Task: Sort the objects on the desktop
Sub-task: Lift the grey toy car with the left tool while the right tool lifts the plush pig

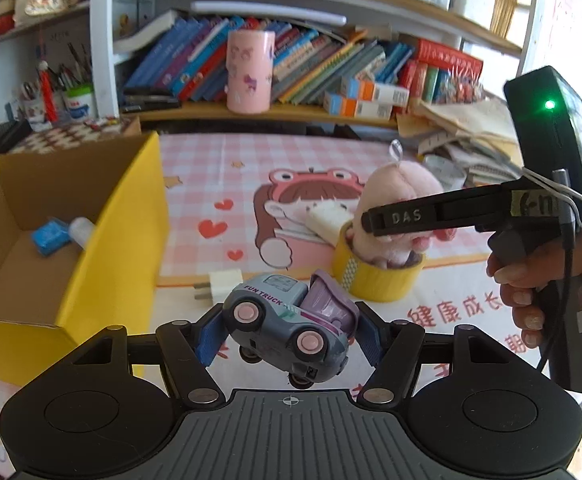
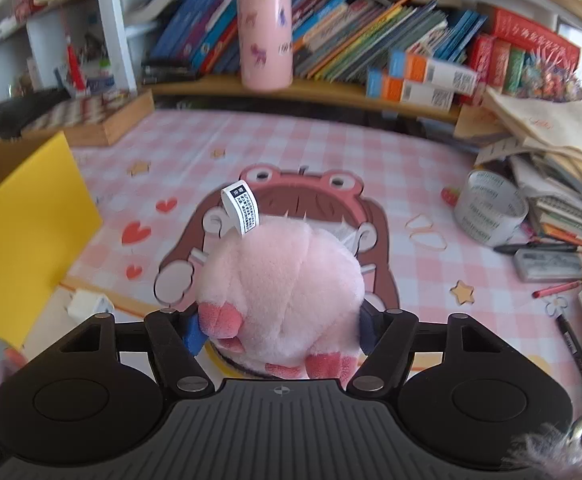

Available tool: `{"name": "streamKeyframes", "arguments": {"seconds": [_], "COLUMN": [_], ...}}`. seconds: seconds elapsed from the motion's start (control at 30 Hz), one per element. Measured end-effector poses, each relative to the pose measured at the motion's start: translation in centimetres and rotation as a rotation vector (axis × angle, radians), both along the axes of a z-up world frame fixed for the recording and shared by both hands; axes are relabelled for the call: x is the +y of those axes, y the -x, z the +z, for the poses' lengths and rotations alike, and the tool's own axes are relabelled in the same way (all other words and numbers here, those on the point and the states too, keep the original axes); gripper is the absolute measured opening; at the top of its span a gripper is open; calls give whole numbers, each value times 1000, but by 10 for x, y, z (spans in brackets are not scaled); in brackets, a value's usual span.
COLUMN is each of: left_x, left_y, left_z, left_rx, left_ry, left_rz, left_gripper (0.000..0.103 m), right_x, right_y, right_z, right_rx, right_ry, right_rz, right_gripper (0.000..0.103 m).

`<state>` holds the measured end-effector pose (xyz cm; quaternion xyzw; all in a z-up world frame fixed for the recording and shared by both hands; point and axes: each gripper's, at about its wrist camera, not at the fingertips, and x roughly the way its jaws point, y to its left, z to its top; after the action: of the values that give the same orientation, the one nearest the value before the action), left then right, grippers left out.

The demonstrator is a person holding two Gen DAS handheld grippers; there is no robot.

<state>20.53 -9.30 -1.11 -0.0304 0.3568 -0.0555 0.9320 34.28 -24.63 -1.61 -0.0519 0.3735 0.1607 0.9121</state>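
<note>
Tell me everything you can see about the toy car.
The toy car is a small grey-blue plastic truck with "FUN TRUCK" printed on its side, pink wheel hubs and a lilac back part that stands tipped up. It is tilted, one side toward the camera, lifted clear of the pink checked mat. The left gripper is shut on it, its blue pads pressing both ends. Nothing else touches it.

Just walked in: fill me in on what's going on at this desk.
A person is sorting desk clutter with two handheld grippers. The left gripper has a toy truck clamped and lifted off the mat, near the yellow box. The right gripper is closed around a pink plush toy that sits on a roll of yellow tape.
</note>
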Motion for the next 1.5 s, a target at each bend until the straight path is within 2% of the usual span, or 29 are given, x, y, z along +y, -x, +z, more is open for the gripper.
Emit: {"name": "streamKeyframes", "arguments": {"seconds": [0.17, 0.37, 0.9, 1.23, 1.5], "left_x": [6, 10, 46, 81, 111], "left_y": [9, 19, 59, 89, 114], "left_z": [16, 28, 46, 47, 42], "left_rx": [-47, -92, -141, -136, -112], "left_ry": [23, 49, 86, 90, 92], "left_rz": [18, 17, -49, -70, -77], "left_gripper": [67, 67, 67, 67, 67], "right_x": [-8, -17, 1, 35, 66], "right_y": [18, 45, 125, 172, 209], "right_z": [32, 61, 67, 59, 60], "right_rx": [-131, -199, -119, -63, -52], "right_ry": [-41, -87, -115, -99, -92], "right_rz": [-22, -9, -38, -67, -60], "right_gripper": [65, 66, 66, 66, 66]}}
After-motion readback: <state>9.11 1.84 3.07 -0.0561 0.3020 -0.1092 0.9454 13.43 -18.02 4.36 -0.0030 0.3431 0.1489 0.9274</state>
